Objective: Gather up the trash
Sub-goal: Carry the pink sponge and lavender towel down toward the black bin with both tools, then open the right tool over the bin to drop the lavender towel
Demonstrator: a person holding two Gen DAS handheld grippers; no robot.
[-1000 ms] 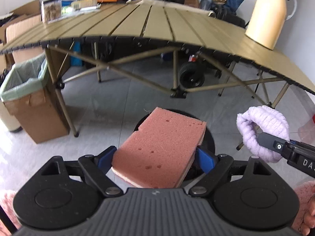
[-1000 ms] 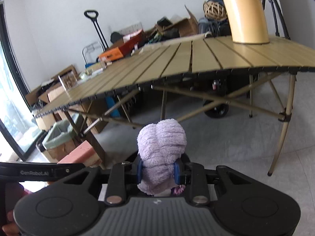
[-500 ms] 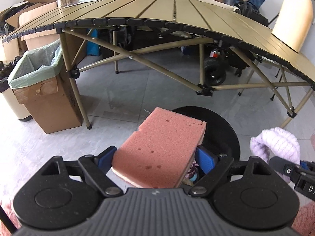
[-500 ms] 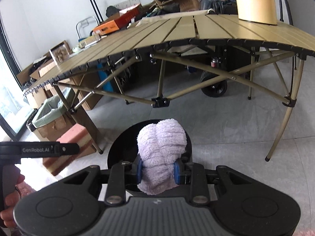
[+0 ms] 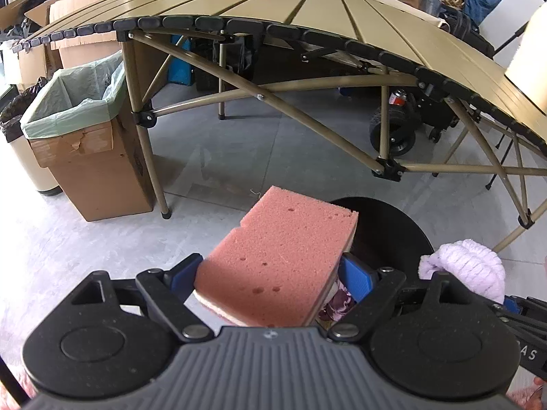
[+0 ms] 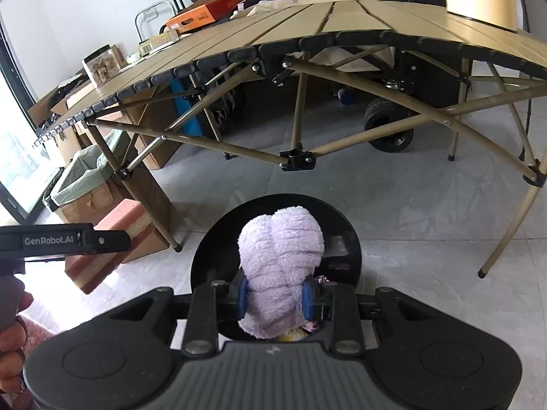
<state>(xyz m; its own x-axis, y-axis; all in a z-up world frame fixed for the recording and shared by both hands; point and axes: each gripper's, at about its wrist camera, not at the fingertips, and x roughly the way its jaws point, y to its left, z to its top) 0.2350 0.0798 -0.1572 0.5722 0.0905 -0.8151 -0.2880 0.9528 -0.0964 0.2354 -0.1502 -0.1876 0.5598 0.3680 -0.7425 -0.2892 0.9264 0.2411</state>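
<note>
1. Fingers (image 5: 355, 278) of my left gripper (image 5: 270, 275) are spread wide and clamped on a pink sponge (image 5: 280, 259), which tilts up and forward between the blue pads.
2. At the far left of that view I see a cardboard box lined with a green bag (image 5: 73, 102) standing on the floor beside a leg of the folding surface (image 5: 307, 10).
3. Just right of the sponge sits a round black bin (image 5: 386, 235) on the floor.
4. My right gripper (image 6: 277, 295) is set narrow, squeezing a lilac fluffy cloth (image 6: 280, 249) directly above that bin (image 6: 345, 235); the sponge (image 6: 116, 239) shows to its left.
</note>
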